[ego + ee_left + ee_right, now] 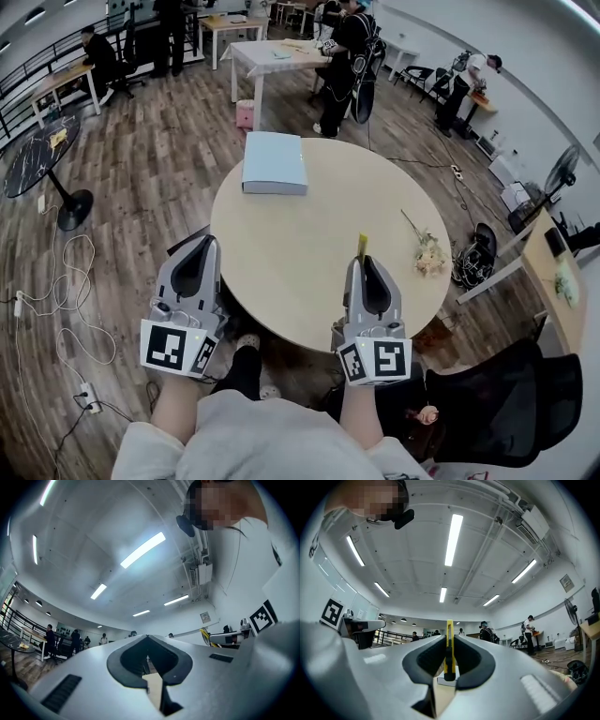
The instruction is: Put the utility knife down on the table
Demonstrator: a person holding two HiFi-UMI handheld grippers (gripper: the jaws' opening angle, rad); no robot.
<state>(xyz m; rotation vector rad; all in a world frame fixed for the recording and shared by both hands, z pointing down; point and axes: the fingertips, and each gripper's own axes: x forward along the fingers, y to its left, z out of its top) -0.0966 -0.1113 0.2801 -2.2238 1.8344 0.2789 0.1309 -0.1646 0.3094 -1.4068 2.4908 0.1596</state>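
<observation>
Right gripper (365, 262) clamped on the yellow utility knife (362, 245); the knife pokes past the jaw tips toward 12 o'clock, over the round table's (300, 244) 5 o'clock edge. Left gripper (208, 242) at the 8 o'clock edge, jaws together on nothing.

Long white fluorescent ceiling tubes (453, 538) light the hall brightly and evenly from overhead. In both gripper views they burn out to pure white, and the slanted tube (143, 550) in the left gripper view is ringed by a bluish haze. In the head view the round pale wooden table (309, 253) takes soft, flat light, while the brown plank floor (141, 178) darkens beneath its near rim. Fisheye distortion bows walls and boards, and black vignetting cuts every corner. Close to the lens the grey right gripper (449, 638) smears into blur along the bottom edge, yet the slim yellow utility knife (449, 660) clamped in its jaws reads sharp.
</observation>
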